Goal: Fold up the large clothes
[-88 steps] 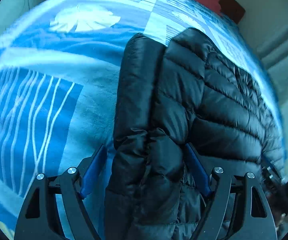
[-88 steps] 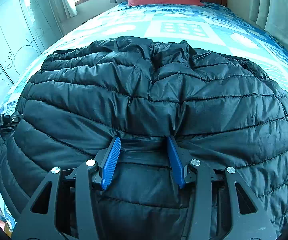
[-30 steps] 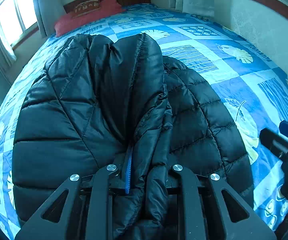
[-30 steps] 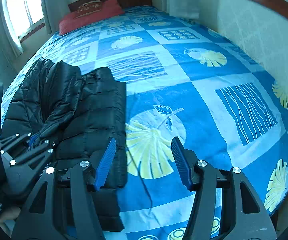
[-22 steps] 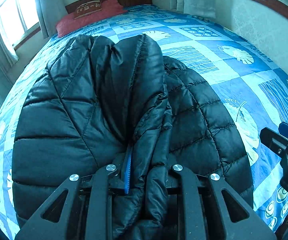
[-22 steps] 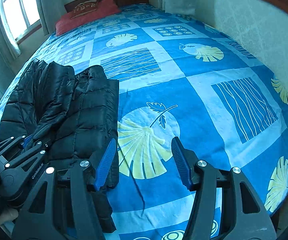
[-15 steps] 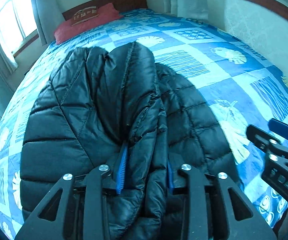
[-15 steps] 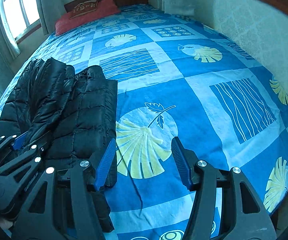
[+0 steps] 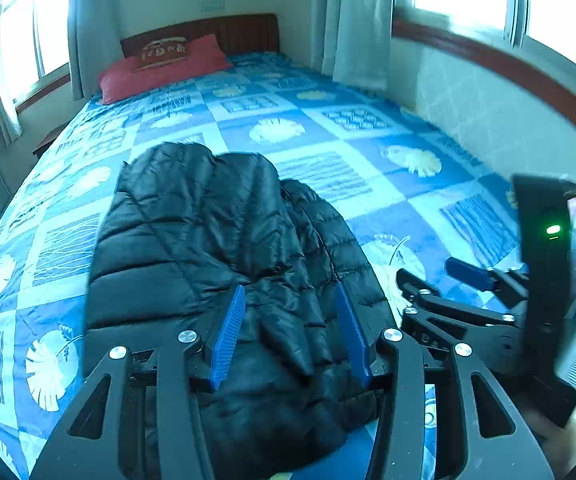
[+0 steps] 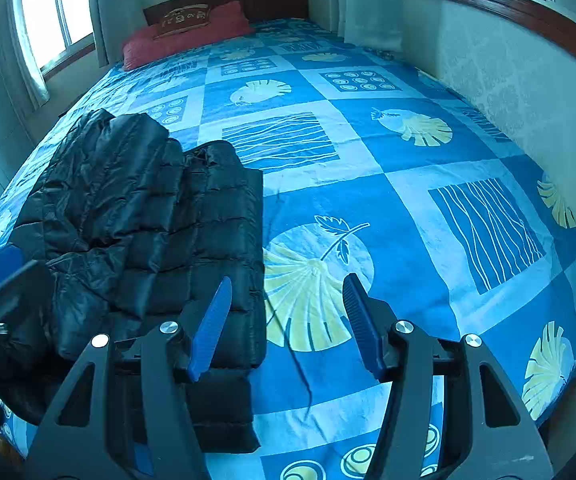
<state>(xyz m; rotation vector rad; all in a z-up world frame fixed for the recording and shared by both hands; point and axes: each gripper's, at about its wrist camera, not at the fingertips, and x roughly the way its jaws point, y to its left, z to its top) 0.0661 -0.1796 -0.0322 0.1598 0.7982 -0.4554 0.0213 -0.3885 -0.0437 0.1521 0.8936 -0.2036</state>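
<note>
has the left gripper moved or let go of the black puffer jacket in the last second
Yes. The left gripper has opened its jaws, releasing the black puffer jacket, and pulled back and up: the red pillow now sits lower in the left wrist view.

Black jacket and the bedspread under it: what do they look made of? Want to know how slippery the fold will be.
Black jacket: looks like thin synthetic shell, nylon or polyester, with puffy filling; it has stitched quilted channels and a soft sheen. Probably slick.
Bedspread: looks like matte woven or lightly brushed fabric with a printed blue leaf pattern; no shine and small wrinkles. The exact fibre cannot be told.
</note>
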